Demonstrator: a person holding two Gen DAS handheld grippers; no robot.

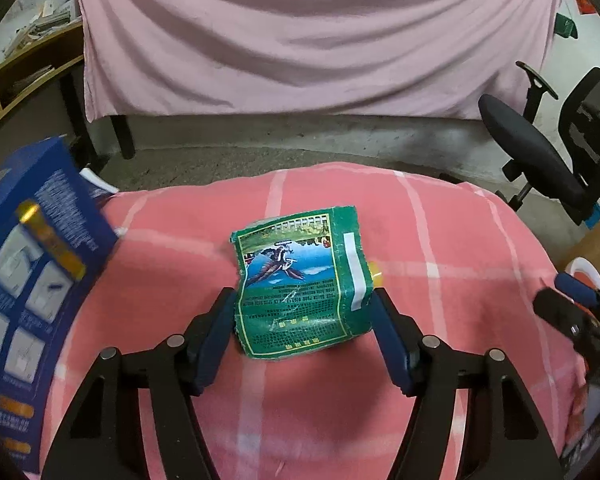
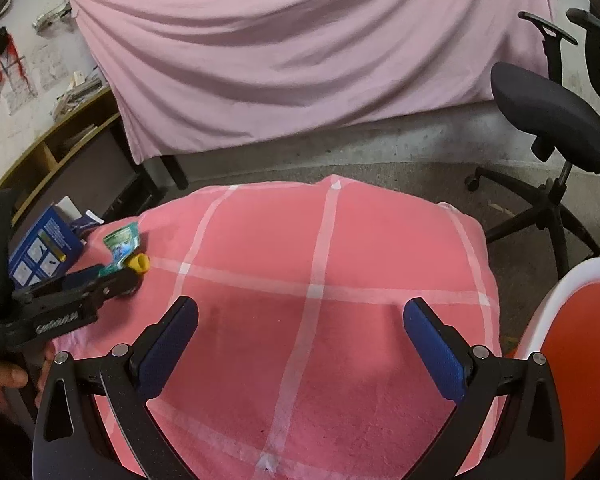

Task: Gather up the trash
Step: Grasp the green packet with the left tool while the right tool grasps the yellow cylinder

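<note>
So the left gripper has a crumpled green packet sitting between its blue pads, and both pads look pressed right up against the packet's sides, so I'd call that clamped on it. The packet rests on the pink checked cloth, roughly in the middle of the left wrist view and near the cloth's left edge in the right wrist view.

Stuff crowding it: a blue box stands tilted right at the left edge of the cloth, close to the gripper's left finger, with a shiny gold strip on its face. A small yellow piece pokes out just behind the packet on its right side, touching or nearly so, can't tell which.

The right gripper hovers over bare cloth with its jaws wide apart, nothing between them, well off to the right of the packet.

Around the edges: a red-and-white bin at the cloth's right side, a black office chair beyond on the concrete floor, a big pale pink sheet draped at the back, and a wooden shelf full of papers on the left.
</note>
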